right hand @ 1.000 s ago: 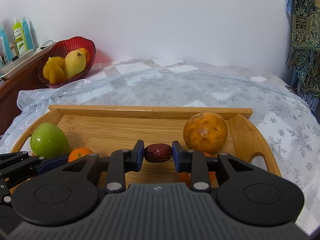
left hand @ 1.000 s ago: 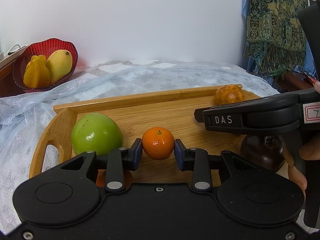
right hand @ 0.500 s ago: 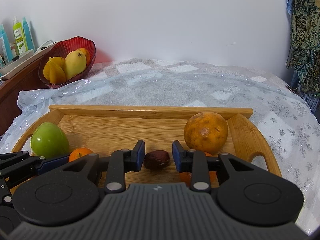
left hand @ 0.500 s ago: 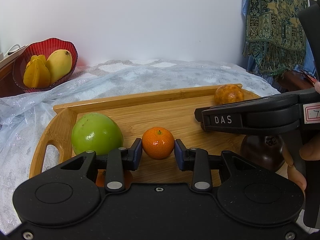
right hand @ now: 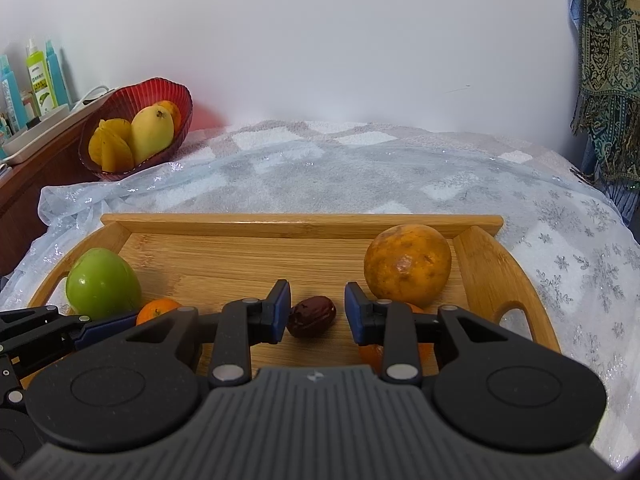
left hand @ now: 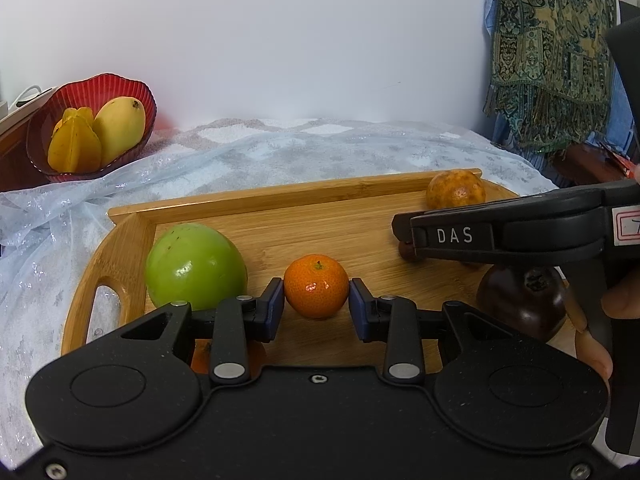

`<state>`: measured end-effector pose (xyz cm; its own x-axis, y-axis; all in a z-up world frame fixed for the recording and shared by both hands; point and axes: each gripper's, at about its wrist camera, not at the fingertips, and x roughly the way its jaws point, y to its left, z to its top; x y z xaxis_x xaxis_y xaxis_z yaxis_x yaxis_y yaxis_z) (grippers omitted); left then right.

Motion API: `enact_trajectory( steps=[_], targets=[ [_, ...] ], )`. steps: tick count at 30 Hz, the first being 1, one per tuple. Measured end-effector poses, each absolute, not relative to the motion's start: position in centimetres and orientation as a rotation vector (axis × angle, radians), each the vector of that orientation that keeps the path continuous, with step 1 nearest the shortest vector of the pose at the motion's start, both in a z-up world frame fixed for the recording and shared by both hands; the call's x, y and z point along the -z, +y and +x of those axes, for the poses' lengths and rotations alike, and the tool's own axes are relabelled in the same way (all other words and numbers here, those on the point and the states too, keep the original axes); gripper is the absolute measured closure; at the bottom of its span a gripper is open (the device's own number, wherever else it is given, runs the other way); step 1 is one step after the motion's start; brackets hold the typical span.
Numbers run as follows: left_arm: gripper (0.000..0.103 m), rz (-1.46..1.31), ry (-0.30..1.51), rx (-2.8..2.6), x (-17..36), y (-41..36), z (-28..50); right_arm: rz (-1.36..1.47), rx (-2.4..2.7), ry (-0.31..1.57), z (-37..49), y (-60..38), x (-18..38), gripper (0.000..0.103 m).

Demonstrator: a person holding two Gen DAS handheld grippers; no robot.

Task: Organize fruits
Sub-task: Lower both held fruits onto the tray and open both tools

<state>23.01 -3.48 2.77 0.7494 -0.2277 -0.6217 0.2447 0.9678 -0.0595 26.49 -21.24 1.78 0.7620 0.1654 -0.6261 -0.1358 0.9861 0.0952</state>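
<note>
Fruits sitting on a wooden tray (right hand: 480,256) on a bed, a gripper flanking one at each end.

The left gripper (left hand: 316,306) is bracketing a small glossy mandarin (left hand: 316,286) near the tray's front edge, fingers spread just off its skin, beside a large shiny green apple (left hand: 195,266) by the left handle. The right gripper (right hand: 316,312) is standing spread around a wrinkled dark red date (right hand: 311,316) lying on the tray floor, not pinching it; a blotchy orange (right hand: 407,270) is sitting near the right handle.
</note>
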Motion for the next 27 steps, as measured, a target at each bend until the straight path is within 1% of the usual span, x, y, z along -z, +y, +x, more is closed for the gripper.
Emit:
enact_trajectory(
  steps=[8, 9, 10, 15, 23, 27],
  targets=[
    [0.070, 0.010, 0.682, 0.259, -3.1, -3.0, 22.5, 0.056, -0.177, 0.660, 25.6, -21.4, -2.5, 0.055],
    [0.070, 0.008, 0.682, 0.259, -3.1, -2.9, 22.5, 0.057, -0.180, 0.654, 25.4, -21.4, -2.5, 0.054],
    [0.069, 0.008, 0.680, 0.259, -3.2, -2.9, 22.4, 0.058, -0.185, 0.647, 25.3, -21.3, -2.6, 0.049],
    [0.068, 0.013, 0.648, 0.263, -4.1, -3.0, 21.6, 0.069, -0.197, 0.619, 24.6, -21.2, -3.0, 0.048],
    [0.064, 0.010, 0.620, 0.276, -5.2, -2.8, 20.1, 0.078, -0.196, 0.586, 23.2, -21.4, -3.6, 0.045],
    [0.060, 0.005, 0.609, 0.278, -5.6, -2.5, 19.0, 0.090, -0.190, 0.567, 22.1, -21.8, -3.9, 0.044]
  ],
)
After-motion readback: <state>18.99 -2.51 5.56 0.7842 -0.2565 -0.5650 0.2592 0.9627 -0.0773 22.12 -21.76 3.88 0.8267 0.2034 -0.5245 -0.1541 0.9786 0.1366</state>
